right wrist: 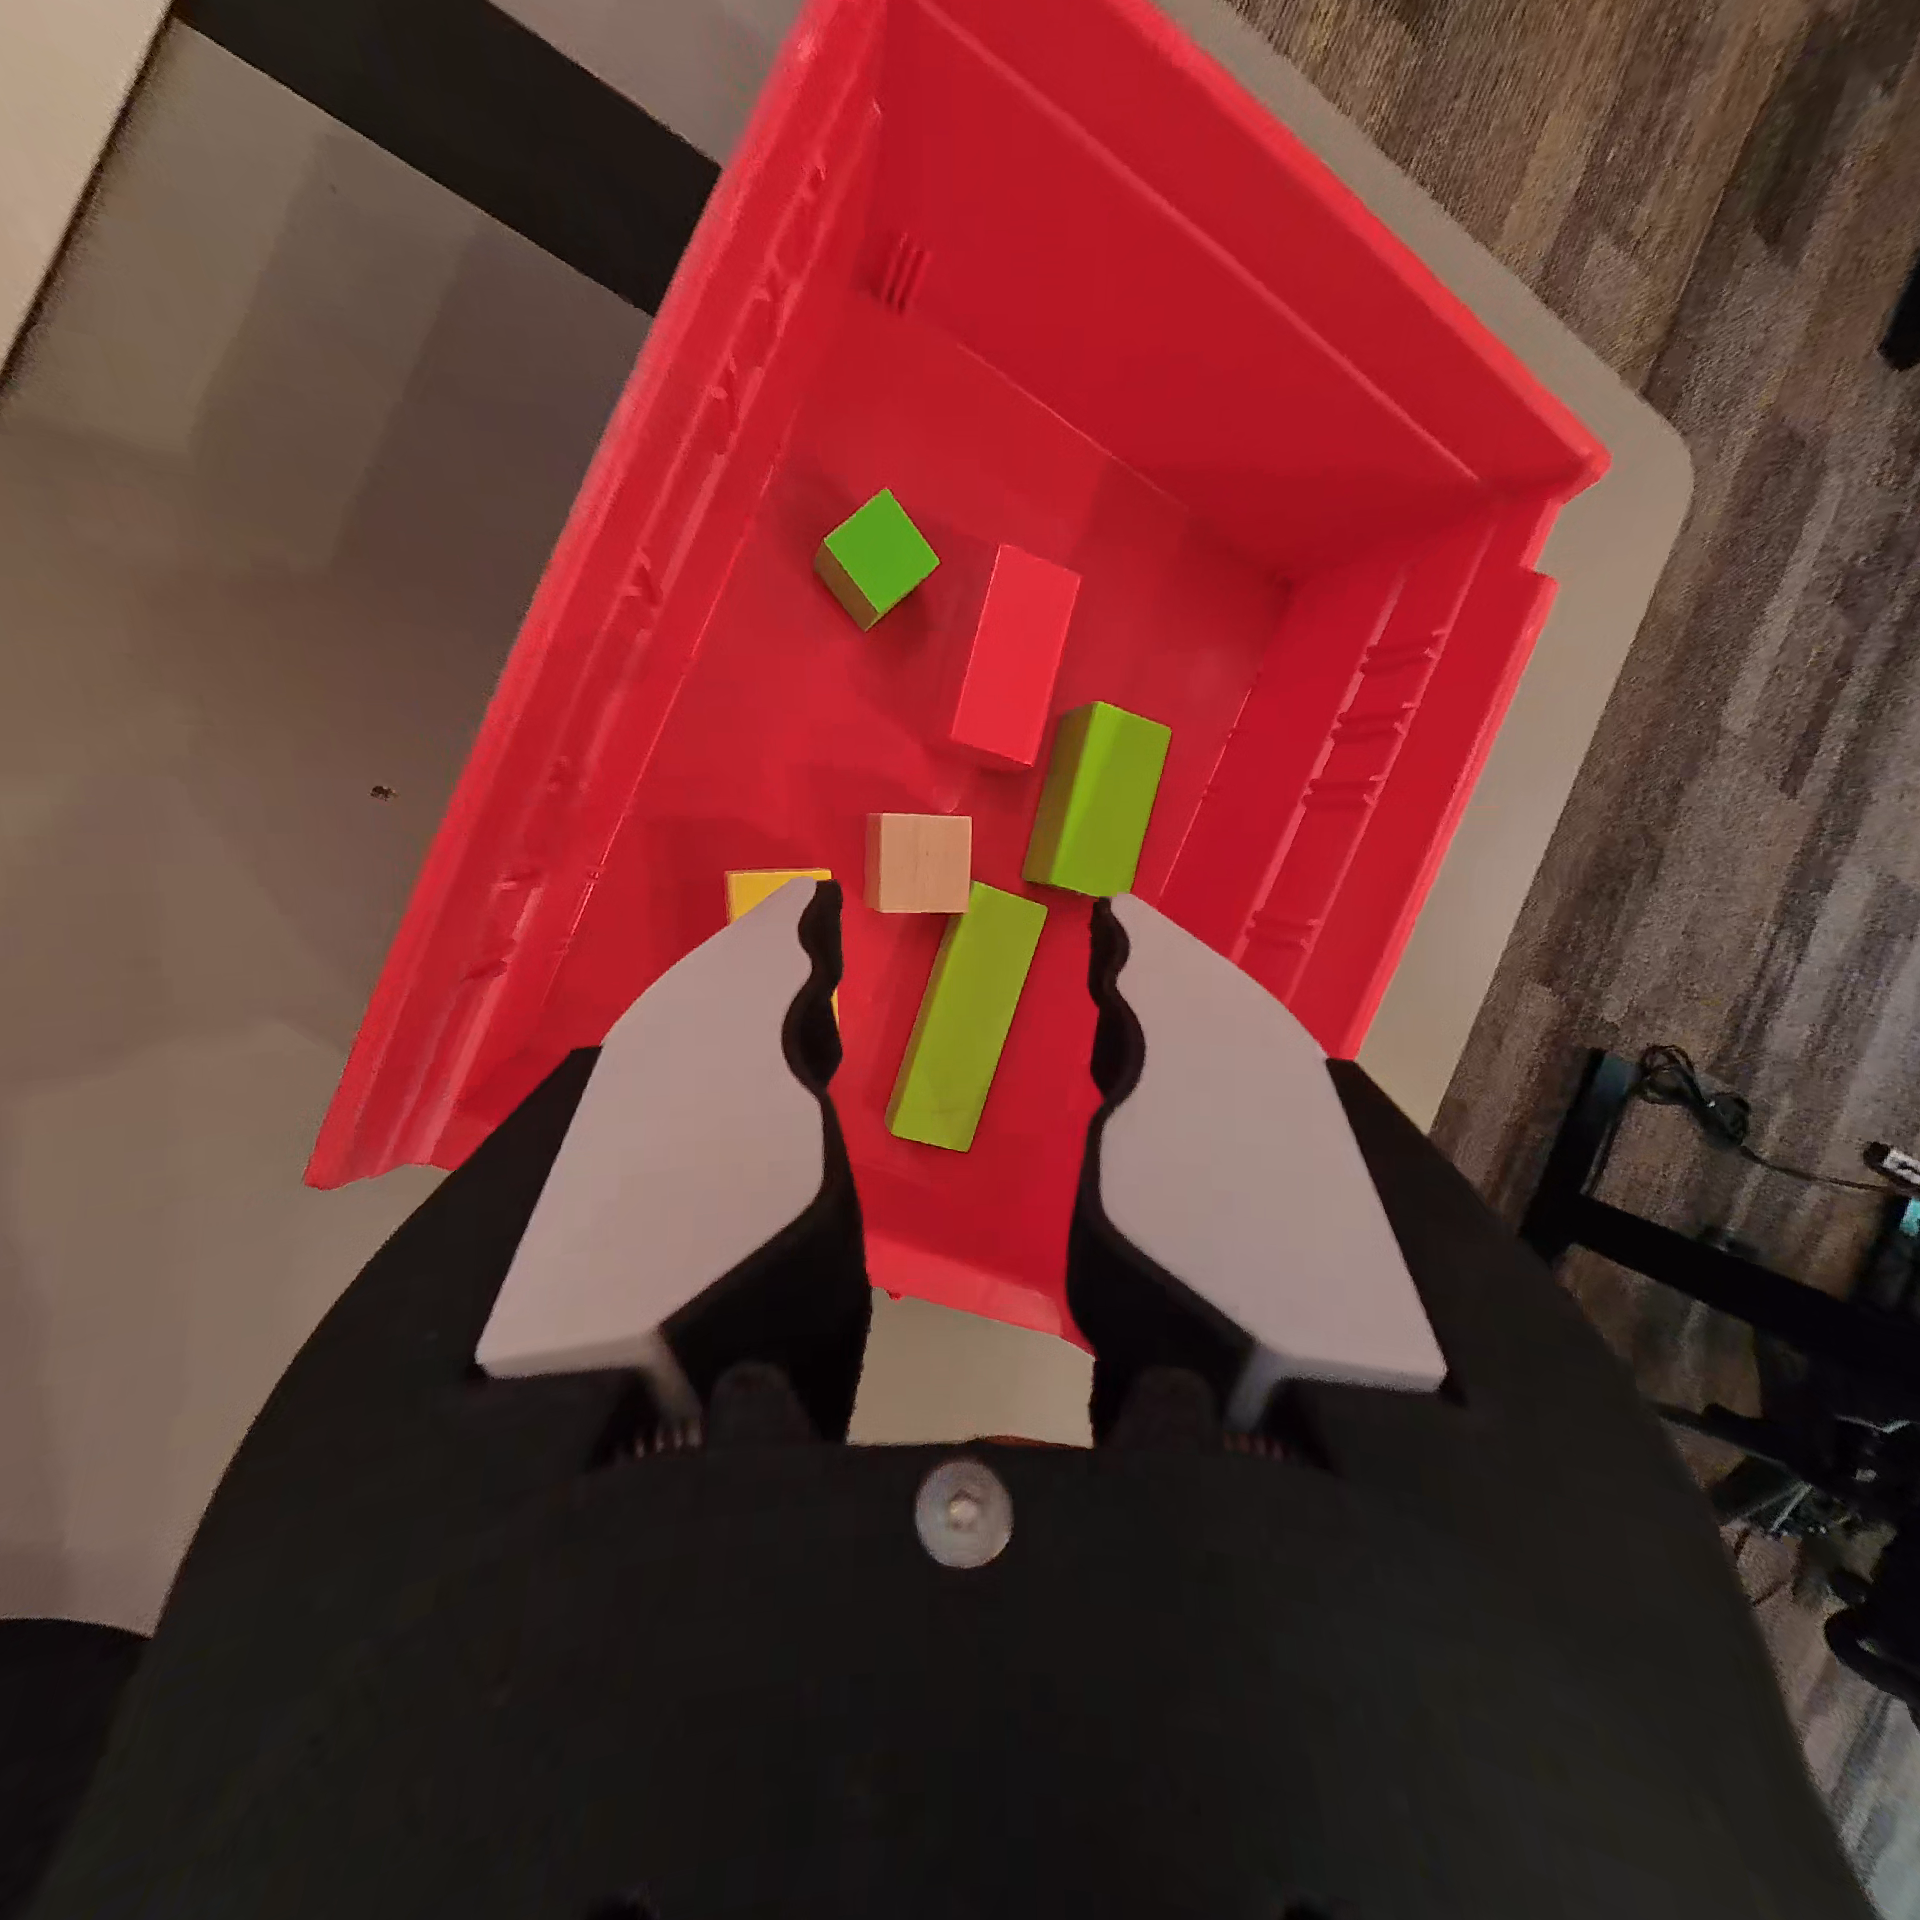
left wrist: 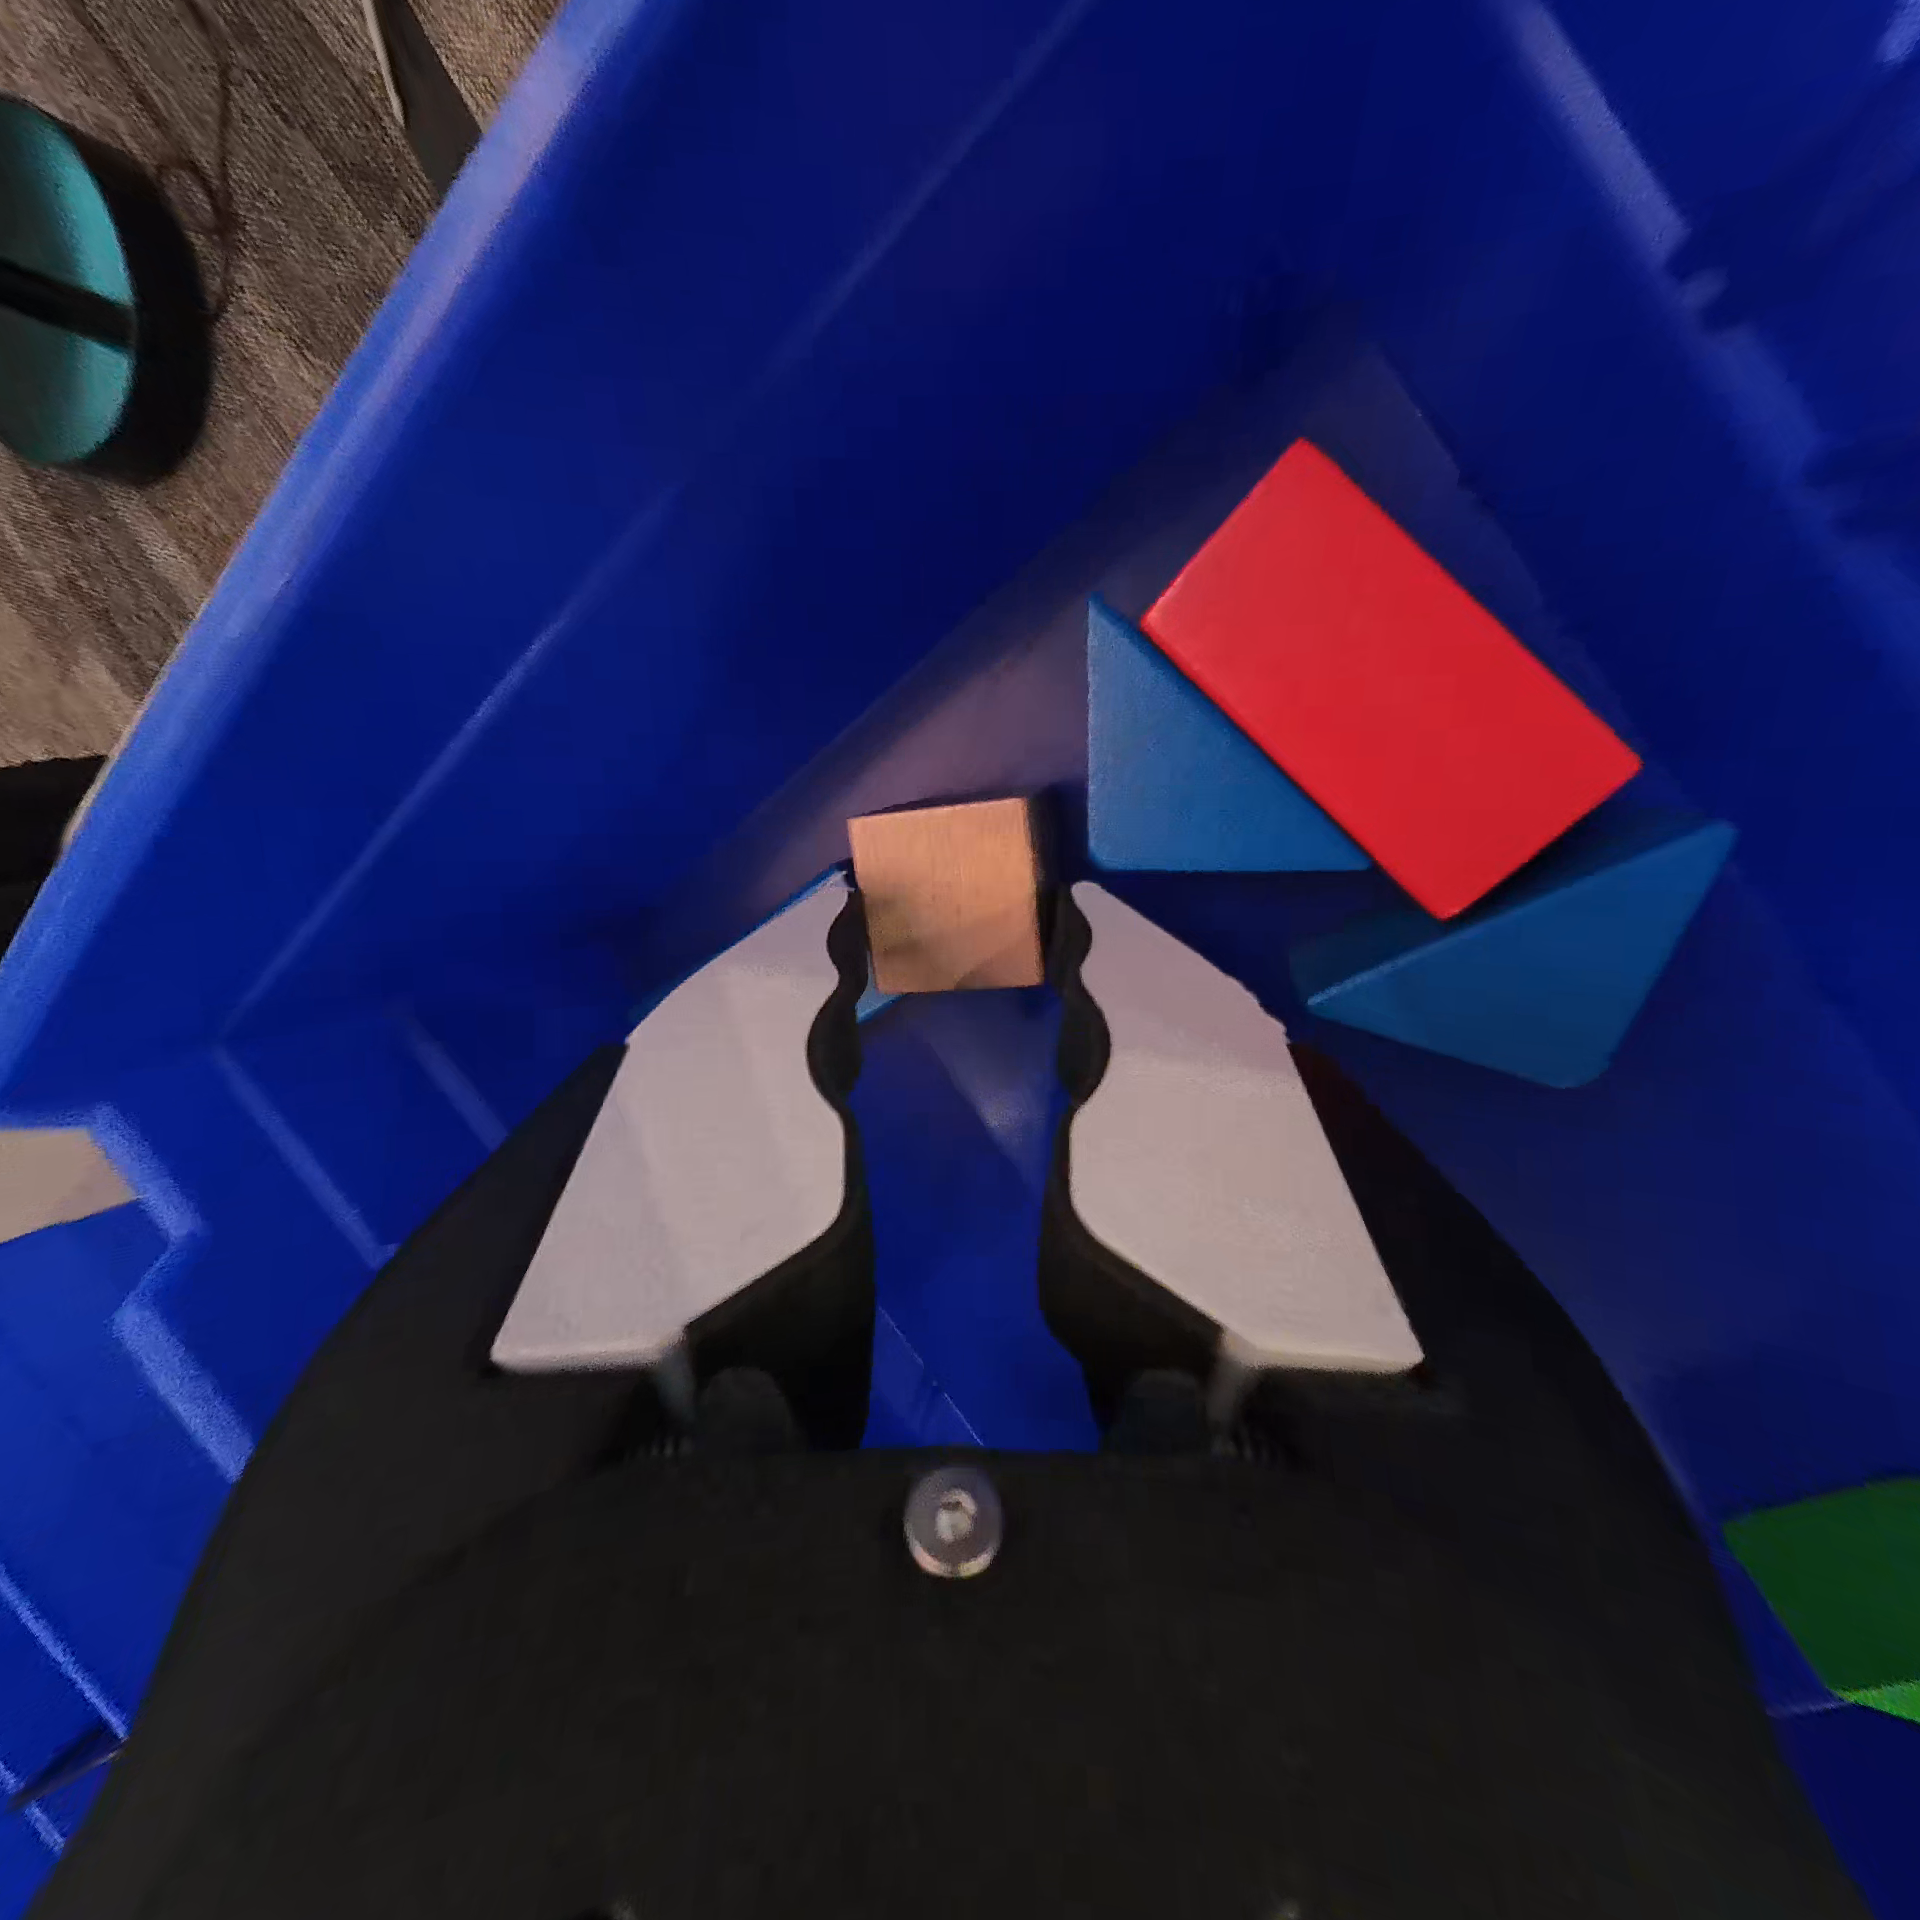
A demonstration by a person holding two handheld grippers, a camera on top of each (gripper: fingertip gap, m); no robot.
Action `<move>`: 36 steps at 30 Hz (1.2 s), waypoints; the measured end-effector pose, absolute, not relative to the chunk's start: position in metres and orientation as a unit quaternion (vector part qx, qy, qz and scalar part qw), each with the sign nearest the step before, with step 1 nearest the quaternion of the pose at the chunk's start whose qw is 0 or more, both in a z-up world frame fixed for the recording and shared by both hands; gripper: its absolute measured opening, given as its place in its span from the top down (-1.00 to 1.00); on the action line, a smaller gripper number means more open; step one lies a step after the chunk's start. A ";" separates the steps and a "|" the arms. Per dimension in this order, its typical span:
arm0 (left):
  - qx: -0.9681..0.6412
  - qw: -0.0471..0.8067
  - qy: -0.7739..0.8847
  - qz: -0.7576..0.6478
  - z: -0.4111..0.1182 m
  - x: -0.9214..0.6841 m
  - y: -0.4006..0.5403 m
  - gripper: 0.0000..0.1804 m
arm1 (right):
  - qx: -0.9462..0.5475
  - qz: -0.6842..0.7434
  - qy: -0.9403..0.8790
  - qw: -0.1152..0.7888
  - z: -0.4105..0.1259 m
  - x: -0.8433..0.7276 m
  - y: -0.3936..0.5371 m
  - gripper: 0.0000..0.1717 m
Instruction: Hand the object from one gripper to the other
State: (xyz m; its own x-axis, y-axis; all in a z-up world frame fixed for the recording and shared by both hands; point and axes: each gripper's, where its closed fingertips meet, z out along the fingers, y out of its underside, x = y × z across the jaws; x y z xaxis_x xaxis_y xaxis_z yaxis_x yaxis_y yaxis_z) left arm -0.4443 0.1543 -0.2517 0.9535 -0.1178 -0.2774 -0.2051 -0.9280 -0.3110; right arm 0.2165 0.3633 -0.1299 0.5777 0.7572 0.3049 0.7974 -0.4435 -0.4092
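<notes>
In the left wrist view my left gripper [left wrist: 956, 925] reaches into a blue bin [left wrist: 623, 520]. Its two black pads press on the sides of a plain wooden cube [left wrist: 945, 894] at the fingertips, near the bin's floor. In the right wrist view my right gripper [right wrist: 966, 907] is open and holds nothing, hovering above a red bin [right wrist: 1039, 312]. Far below its fingers a long green block [right wrist: 966, 1018] and a second wooden cube [right wrist: 920, 862] lie on the bin's floor. Neither gripper shows in the other's view.
The blue bin also holds a red block [left wrist: 1382, 675], two blue triangles [left wrist: 1184, 779] [left wrist: 1527, 966] and a green block [left wrist: 1839, 1600]. The red bin holds a green block [right wrist: 1096, 800], green cube [right wrist: 881, 556], red block [right wrist: 1013, 655] and yellow block [right wrist: 753, 894]. It stands on a pale table [right wrist: 260, 623]. There is about 70 cm between the tips of the two grippers.
</notes>
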 end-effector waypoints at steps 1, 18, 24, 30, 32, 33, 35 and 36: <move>-0.971 0.183 0.083 0.133 -0.247 -0.444 0.153 0.62 | -0.841 -0.047 -0.462 0.278 -0.122 0.215 0.361 0.49; -0.717 0.591 0.173 -0.326 -0.023 -0.165 0.063 0.62 | -0.355 0.178 -0.683 0.613 -0.004 -0.069 0.069 0.33; -0.664 0.558 0.208 -0.453 -0.011 -0.089 0.037 0.63 | -0.289 0.134 -0.716 0.621 -0.020 -0.094 0.039 0.45; -0.637 0.527 0.212 -0.520 -0.016 -0.068 0.028 0.62 | -0.280 0.127 -0.725 0.616 -0.019 -0.083 0.033 0.63; -0.627 0.521 0.215 -0.539 -0.015 -0.062 0.027 0.62 | -0.292 0.140 -0.724 0.609 -0.017 -0.076 0.033 0.63; -0.620 0.519 0.213 -0.549 -0.013 -0.059 0.028 0.62 | -0.300 0.148 -0.724 0.604 -0.015 -0.071 0.033 0.63; -0.610 0.516 0.222 -0.559 -0.008 -0.051 0.027 0.62 | -0.313 0.165 -0.723 0.593 -0.011 -0.059 0.036 0.62; -0.608 0.520 0.227 -0.555 -0.005 -0.047 0.028 0.63 | -0.321 0.171 -0.723 0.588 -0.008 -0.052 0.039 0.62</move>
